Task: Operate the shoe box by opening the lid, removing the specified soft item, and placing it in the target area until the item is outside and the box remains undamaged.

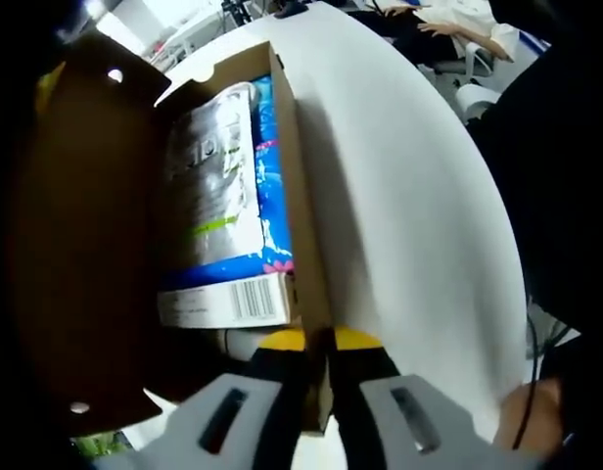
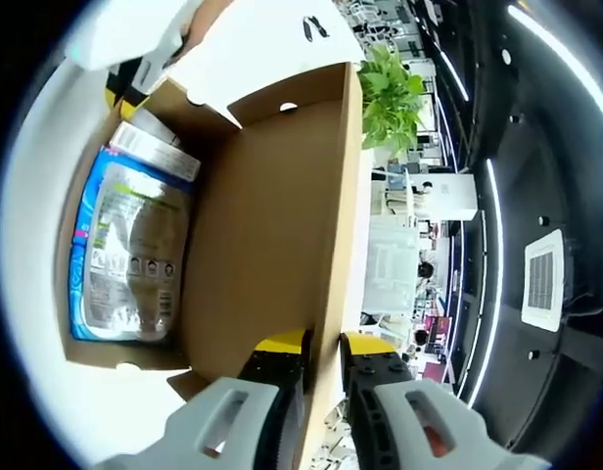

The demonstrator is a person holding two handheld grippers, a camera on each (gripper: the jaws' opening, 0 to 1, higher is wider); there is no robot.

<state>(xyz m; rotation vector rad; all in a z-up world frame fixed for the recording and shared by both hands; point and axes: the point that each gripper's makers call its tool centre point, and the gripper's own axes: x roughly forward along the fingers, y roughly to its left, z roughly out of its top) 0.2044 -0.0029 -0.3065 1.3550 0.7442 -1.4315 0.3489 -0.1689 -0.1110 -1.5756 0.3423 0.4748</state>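
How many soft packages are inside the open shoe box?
1: a blue and silver package lies flat on the floor of the shoe box, also seen in the left gripper view. Anything under it would be hidden.

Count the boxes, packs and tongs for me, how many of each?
Shoe box: 1
Soft packs inside it: 1
Tongs: 2, left tongs pinching the box wall, right tongs pinching the open lid
Total: 4

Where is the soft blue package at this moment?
The soft blue package lies inside the open shoe box, on its floor, left of the raised lid in the right gripper view. In the left gripper view it sits beside the box wall that the left hand-held gripper pinches.
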